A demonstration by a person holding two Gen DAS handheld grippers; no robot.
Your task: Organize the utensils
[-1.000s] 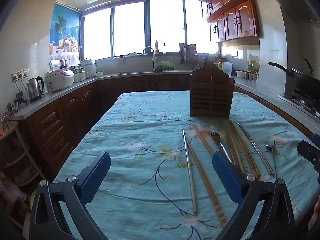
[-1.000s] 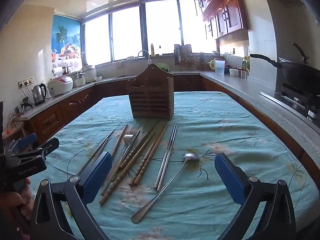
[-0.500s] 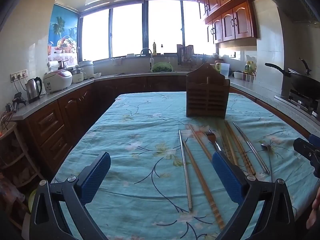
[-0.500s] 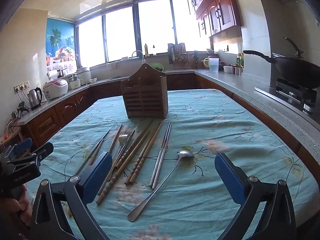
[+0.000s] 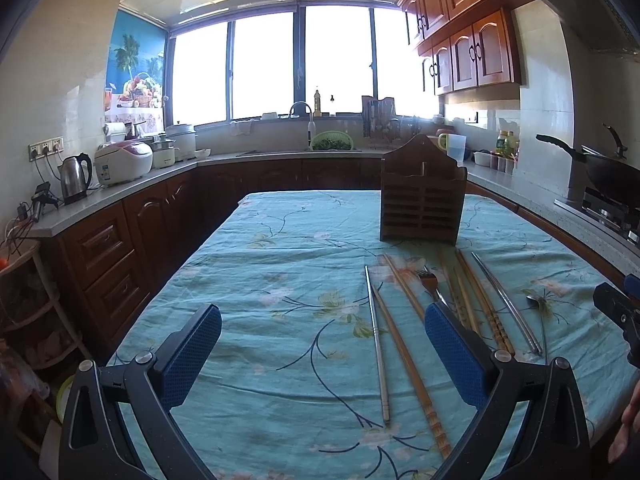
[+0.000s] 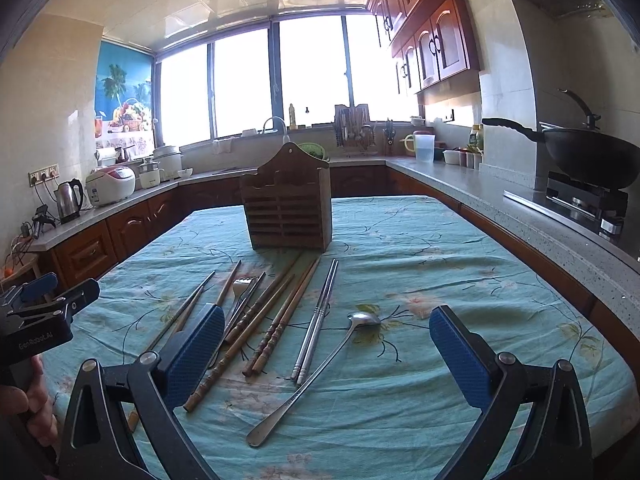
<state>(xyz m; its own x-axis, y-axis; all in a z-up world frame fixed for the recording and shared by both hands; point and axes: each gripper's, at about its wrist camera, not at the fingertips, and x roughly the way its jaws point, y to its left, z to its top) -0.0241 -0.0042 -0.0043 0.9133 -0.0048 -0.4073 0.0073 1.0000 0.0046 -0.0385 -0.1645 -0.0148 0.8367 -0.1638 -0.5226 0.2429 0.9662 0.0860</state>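
Your left gripper (image 5: 322,354) and right gripper (image 6: 326,354) both hang with jaws wide and empty, so nothing looks sorted yet. Between and just beyond the right jaws lie the spoon (image 6: 320,372), fork (image 6: 240,296) and chopsticks (image 6: 280,320) on the worktop (image 6: 440,264); farther ahead, the wooden holder (image 6: 288,212) shows nothing inside.

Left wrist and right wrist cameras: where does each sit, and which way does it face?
Left wrist: behind the open left gripper, facing the windows over the tablecloth; utensils lie right of centre.
Right wrist: behind the open right gripper, same heading; spoon between its fingers, left gripper and a hand at left.
Shared: wooden utensil holder, fork, chopsticks.
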